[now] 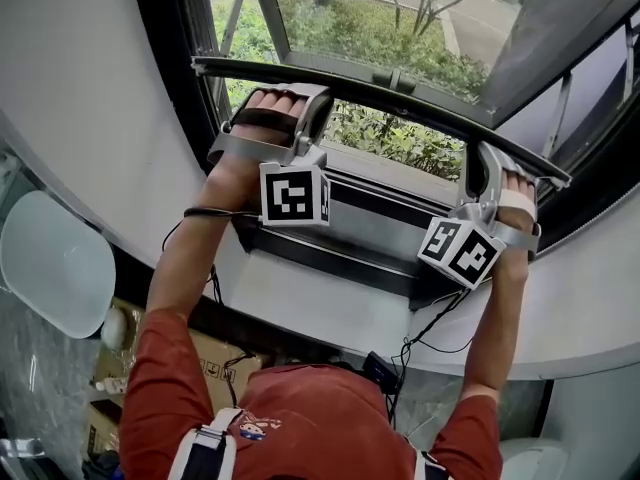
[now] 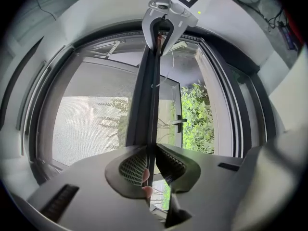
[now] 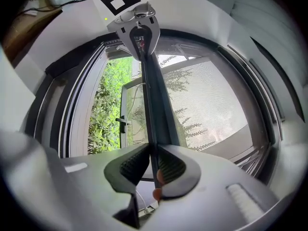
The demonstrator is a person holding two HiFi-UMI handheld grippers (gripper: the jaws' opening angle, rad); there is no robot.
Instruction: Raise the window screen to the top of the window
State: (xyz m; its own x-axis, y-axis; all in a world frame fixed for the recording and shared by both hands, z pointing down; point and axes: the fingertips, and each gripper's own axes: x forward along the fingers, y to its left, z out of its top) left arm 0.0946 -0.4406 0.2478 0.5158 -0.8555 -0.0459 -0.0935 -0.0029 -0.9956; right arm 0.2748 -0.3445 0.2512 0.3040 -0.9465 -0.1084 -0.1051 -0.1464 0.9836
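Note:
The window screen's dark bottom bar (image 1: pixel 400 96) runs slantwise across the window in the head view, and the mesh (image 1: pixel 350 18) rises from it. My left gripper (image 1: pixel 308 96) is shut on the bar near its left end, and my right gripper (image 1: pixel 482 160) is shut on it near its right end. In the left gripper view the bar (image 2: pixel 153 95) passes between the ribbed pads (image 2: pixel 134 165) of the left gripper (image 2: pixel 150 162), with the mesh (image 2: pixel 91 124) on one side. The right gripper view shows the same: the bar (image 3: pixel 154 100) is pinched by the right gripper (image 3: pixel 153 165), beside the mesh (image 3: pixel 207 100).
Below the bar is an open gap with green bushes (image 1: pixel 395 136) outside. A dark sill (image 1: pixel 350 230) and the curved white wall (image 1: pixel 90 118) frame the window. An outer sash handle (image 2: pixel 178 121) shows beyond the screen. Cardboard boxes (image 1: pixel 215 358) and cables (image 1: pixel 420 338) lie below.

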